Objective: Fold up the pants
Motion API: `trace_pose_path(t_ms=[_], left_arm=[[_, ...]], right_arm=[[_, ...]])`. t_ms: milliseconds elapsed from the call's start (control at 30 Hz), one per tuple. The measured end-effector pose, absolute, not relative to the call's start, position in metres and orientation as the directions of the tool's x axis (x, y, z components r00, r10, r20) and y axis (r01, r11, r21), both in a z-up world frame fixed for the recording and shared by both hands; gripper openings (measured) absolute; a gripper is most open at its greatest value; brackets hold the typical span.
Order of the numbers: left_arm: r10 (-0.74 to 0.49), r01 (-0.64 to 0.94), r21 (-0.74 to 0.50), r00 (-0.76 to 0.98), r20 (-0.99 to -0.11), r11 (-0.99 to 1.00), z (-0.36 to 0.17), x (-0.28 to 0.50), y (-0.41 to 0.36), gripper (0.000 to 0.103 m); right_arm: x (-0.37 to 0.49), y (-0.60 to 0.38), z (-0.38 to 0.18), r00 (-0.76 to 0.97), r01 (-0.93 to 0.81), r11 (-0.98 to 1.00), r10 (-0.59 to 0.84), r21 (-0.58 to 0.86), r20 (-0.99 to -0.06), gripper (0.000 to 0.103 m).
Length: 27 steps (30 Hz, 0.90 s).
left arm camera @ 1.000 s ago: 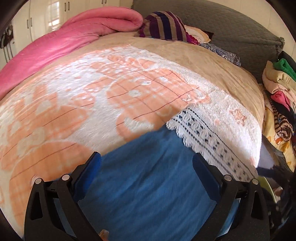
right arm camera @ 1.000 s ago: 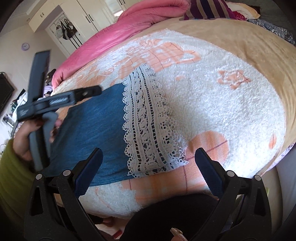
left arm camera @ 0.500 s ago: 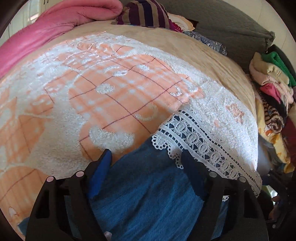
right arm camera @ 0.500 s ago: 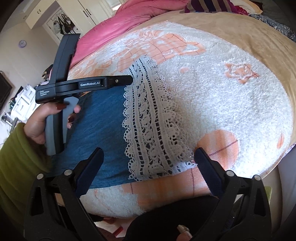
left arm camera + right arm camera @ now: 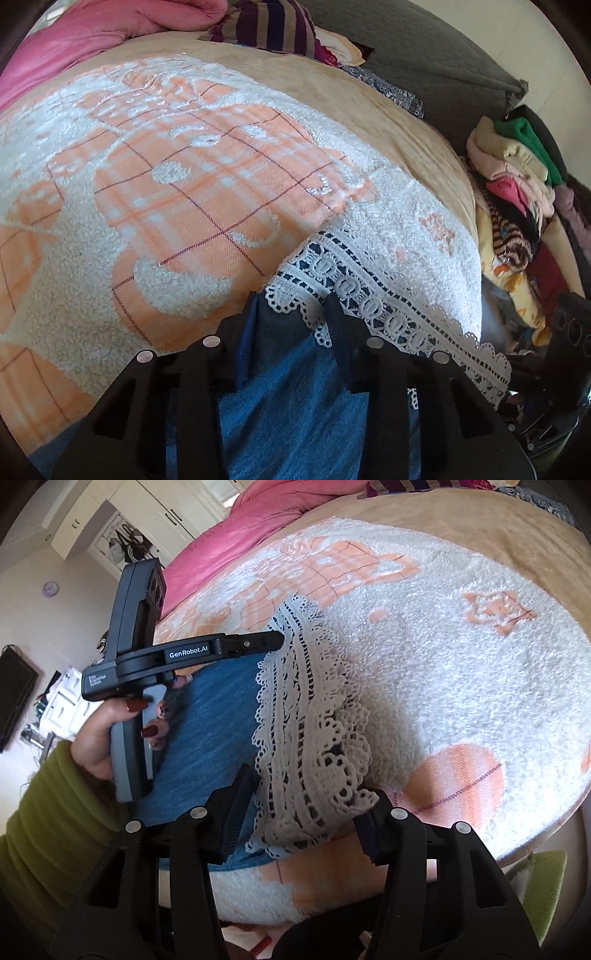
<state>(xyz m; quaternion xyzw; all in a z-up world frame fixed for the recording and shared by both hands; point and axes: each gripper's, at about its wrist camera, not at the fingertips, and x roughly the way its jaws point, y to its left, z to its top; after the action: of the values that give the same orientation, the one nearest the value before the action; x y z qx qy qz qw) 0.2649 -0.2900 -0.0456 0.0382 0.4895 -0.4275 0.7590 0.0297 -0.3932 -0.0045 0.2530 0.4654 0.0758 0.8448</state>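
Blue pants (image 5: 303, 406), lace hem (image 5: 310, 746) at 12 o'clock on bed (image 5: 184, 192): left gripper (image 5: 291, 314) and right gripper (image 5: 306, 812), wide a second ago, now closing on hem corners, fold imminent.

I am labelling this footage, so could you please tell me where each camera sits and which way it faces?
Left wrist: on the left hand-held gripper, angled down across the bed toward a clothes pile; its fingers are closing on the pants at the lace hem.
Right wrist: on the right hand-held gripper, angled down, closing around the bunched lace hem; the left hand and green sleeve show.
Shared: pants, lace hem, blanket, pink duvet.
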Motion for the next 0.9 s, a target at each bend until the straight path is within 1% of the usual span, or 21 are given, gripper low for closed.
trace_pose_path(t_ms=[33,67,100,200,233,333,400,533,600,767,833,900], left_arm=[[-0.614,0.685,-0.365,0.153,-0.774,0.631,-0.046,0.265,-0.290,0.025],[-0.618,0.679,-0.371,0.155,-0.770,0.633,-0.045,0.264,-0.290,0.021],[-0.621,0.675,-0.374,0.161,-0.767,0.636,-0.045,0.264,-0.290,0.019],[-0.628,0.673,-0.377,0.168,-0.760,0.637,-0.044,0.261,-0.288,0.015],[-0.633,0.669,-0.384,0.169,-0.755,0.637,-0.043,0.261,-0.286,0.014],[-0.660,0.650,-0.419,0.172,-0.731,0.634,-0.036,0.261,-0.277,0.013],[-0.698,0.639,-0.457,0.179,-0.693,0.619,-0.028,0.258,-0.266,0.013],[-0.747,0.616,-0.508,0.211,-0.630,0.602,-0.012,0.251,-0.235,0.013],[-0.764,0.604,-0.527,0.231,-0.602,0.598,-0.002,0.248,-0.215,0.013],[-0.773,0.584,-0.532,0.301,-0.559,0.613,0.018,0.238,-0.157,0.013],[-0.752,0.565,-0.520,0.326,-0.573,0.641,0.018,0.234,-0.139,0.013],[-0.722,0.513,-0.524,0.345,-0.599,0.680,0.011,0.233,-0.117,0.017]], right_arm=[[0.030,-0.393,-0.004,0.557,0.103,0.860,0.366,0.499,-0.746,0.041],[0.031,-0.393,-0.004,0.557,0.100,0.860,0.368,0.500,-0.744,0.036],[0.032,-0.392,-0.005,0.560,0.084,0.849,0.393,0.521,-0.730,0.022],[0.034,-0.393,-0.006,0.563,0.072,0.831,0.423,0.551,-0.711,0.019],[0.034,-0.393,-0.005,0.570,0.059,0.824,0.436,0.564,-0.696,0.016],[0.031,-0.393,0.001,0.598,0.018,0.802,0.470,0.597,-0.649,0.015],[0.027,-0.388,0.010,0.629,-0.023,0.801,0.477,0.598,-0.614,0.015],[0.017,-0.366,0.036,0.681,-0.130,0.829,0.473,0.544,-0.559,0.015],[0.016,-0.350,0.047,0.684,-0.187,0.828,0.497,0.529,-0.535,0.015],[0.025,-0.299,0.067,0.642,-0.326,0.819,0.558,0.472,-0.526,0.015],[0.034,-0.272,0.066,0.605,-0.375,0.815,0.576,0.442,-0.549,0.015],[0.040,-0.242,0.056,0.552,-0.418,0.807,0.590,0.416,-0.589,0.015]])
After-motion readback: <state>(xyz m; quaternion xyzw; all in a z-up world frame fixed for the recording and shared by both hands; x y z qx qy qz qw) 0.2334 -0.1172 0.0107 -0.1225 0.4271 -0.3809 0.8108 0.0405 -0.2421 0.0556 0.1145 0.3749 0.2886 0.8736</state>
